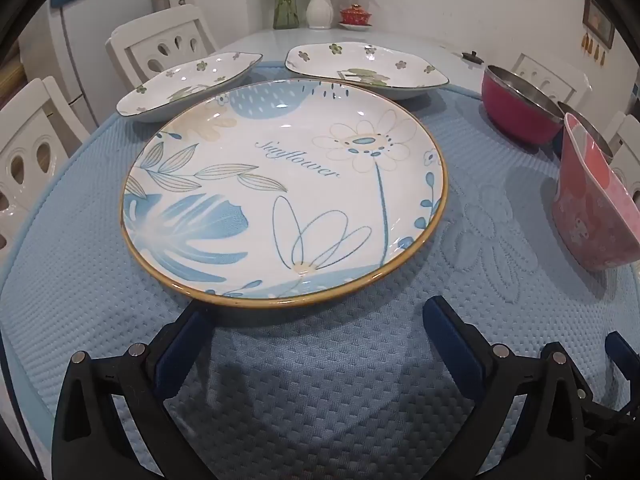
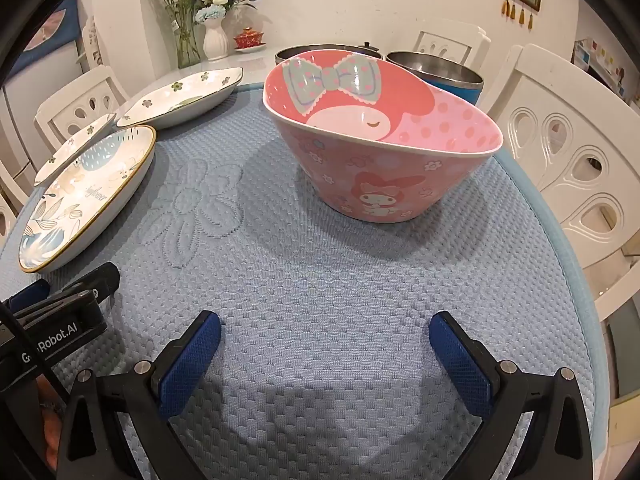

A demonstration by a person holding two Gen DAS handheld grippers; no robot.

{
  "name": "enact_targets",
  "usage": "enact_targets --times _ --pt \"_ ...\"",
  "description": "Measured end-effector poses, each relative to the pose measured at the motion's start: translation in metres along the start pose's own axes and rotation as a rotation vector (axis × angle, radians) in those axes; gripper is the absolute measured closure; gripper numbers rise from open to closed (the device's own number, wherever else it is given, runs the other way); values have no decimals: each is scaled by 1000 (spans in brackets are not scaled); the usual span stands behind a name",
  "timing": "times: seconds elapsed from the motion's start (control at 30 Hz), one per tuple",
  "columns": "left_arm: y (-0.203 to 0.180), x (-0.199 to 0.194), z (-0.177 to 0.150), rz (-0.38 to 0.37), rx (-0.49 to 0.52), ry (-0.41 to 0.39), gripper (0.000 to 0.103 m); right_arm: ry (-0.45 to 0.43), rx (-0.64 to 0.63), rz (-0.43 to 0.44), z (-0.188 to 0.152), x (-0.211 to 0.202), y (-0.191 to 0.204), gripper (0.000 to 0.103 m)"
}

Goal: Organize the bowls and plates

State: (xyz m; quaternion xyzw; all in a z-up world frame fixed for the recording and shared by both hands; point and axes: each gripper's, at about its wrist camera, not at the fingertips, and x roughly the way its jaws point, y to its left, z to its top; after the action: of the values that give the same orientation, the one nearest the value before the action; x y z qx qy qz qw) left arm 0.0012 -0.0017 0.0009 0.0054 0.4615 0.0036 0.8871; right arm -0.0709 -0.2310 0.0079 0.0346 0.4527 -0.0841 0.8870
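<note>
- Chairs (image 1: 32,152), white with teardrop cut-outs, are standing along the left edge of the bench (image 1: 500,52), which is wearing a quilted blue cloth (image 1: 320,380).
- Two white dishes with small green flowers are sitting at the far side of the cloth: the left dish (image 1: 188,84) is lying just behind the big plate, and the right dish (image 1: 366,66) is lying just beside it, its near rim hidden behind the plate's far edge.
- One round plate (image 1: 280,196), printed with blue leaves and flowers and edged in brown, is resting flat on the cloth, directly ahead of the left hand-held gripper (image 1: 318,320).
- That left hand-held gripper is standing released, jaws spread wide; its left finger is reaching just under the plate's near rim, though I cannot tell whether it is touching.
- A stitched flower (image 2: 196,208) is showing in the cloth between the plate and the pink bowl.
- One pink cartoon bowl (image 2: 380,140) is sitting upright on the cloth, well ahead of the right hand-held gripper (image 2: 324,340).
- The right hand-held gripper is likewise standing released, nothing between its blue pads (image 2: 188,364).
- A red metal bowl (image 1: 520,100) and a blue-sided metal bowl (image 2: 440,74) are sitting behind the pink one.
</note>
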Motion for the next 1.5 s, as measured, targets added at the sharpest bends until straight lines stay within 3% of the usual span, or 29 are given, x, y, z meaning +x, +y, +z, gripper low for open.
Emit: enact_targets --times 0.07,0.2,0.33,0.5,0.57,0.83,1.13,1.27,1.33,1.5 --pt "0 0 3 -27 41 58 0 33 2 2 0 0 0 0" --pt "15 -10 -5 -112 138 176 0 230 -13 17 1 -5 2 0" --pt "40 -32 -27 -82 101 238 1 268 -19 7 7 1 10 0" --pt "69 -72 -14 -23 60 160 1 462 -60 22 38 22 19 1" --pt "78 -92 -2 -14 70 109 1 463 -79 11 50 19 31 5" --pt "121 -142 69 20 66 -49 1 204 -217 -20 132 -53 124 5" --pt "146 -171 102 37 116 -241 1 -111 -132 27 156 -153 142 5" --pt "159 -174 111 16 112 -284 1 -490 -45 183 156 -235 135 0" --pt "162 -169 116 11 108 -290 1 -642 -23 144 147 -249 134 0" --pt "164 -126 122 -8 124 -203 1 -491 -4 46 157 -207 137 0"
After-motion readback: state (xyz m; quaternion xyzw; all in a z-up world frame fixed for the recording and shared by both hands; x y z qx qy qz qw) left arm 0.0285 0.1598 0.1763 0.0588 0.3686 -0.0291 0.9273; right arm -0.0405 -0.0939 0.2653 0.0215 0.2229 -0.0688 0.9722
